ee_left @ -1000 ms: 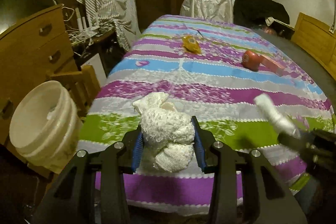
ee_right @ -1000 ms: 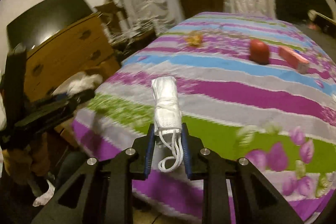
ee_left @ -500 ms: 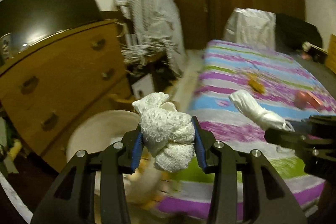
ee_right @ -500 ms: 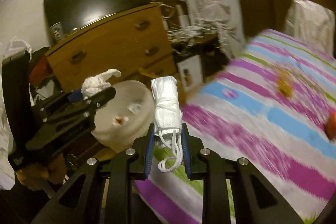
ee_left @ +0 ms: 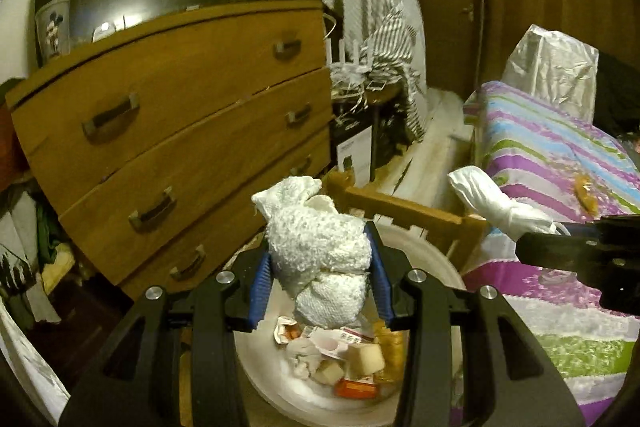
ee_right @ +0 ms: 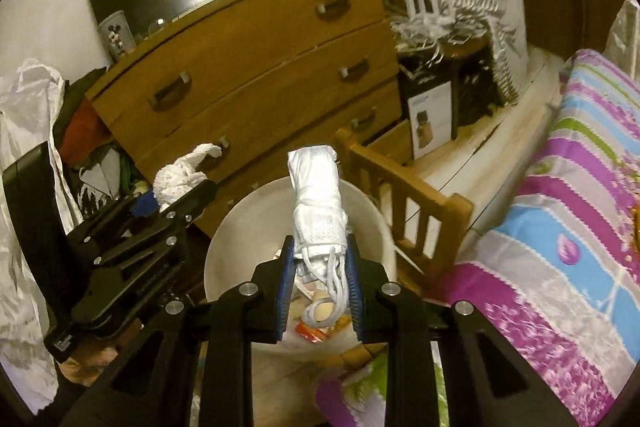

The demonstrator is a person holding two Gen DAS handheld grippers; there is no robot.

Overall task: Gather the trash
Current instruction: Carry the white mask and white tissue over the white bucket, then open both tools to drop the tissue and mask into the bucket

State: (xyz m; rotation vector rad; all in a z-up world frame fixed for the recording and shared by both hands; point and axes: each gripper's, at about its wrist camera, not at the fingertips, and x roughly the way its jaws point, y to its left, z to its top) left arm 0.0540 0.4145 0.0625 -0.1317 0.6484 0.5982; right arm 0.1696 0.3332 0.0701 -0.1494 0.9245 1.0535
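Note:
My left gripper (ee_left: 318,279) is shut on a crumpled white paper towel wad (ee_left: 316,247) and holds it above a white bucket (ee_left: 424,259) with several scraps of trash (ee_left: 344,355) inside. My right gripper (ee_right: 319,277) is shut on a rolled white face mask (ee_right: 318,203) with dangling loops, above the same bucket (ee_right: 224,247). The mask also shows at the right of the left wrist view (ee_left: 492,203). The towel wad also shows at the left of the right wrist view (ee_right: 180,179).
A wooden chest of drawers (ee_left: 180,131) stands right behind the bucket. A small wooden rail (ee_right: 400,195) sits between the bucket and the bed with a striped cover (ee_right: 580,211). An orange wrapper (ee_left: 585,193) lies on the bed. Clutter stands at the back.
Both grippers have swung left from the bed, holding their items, and now hover over the bucket, which is closer and shows its contents.

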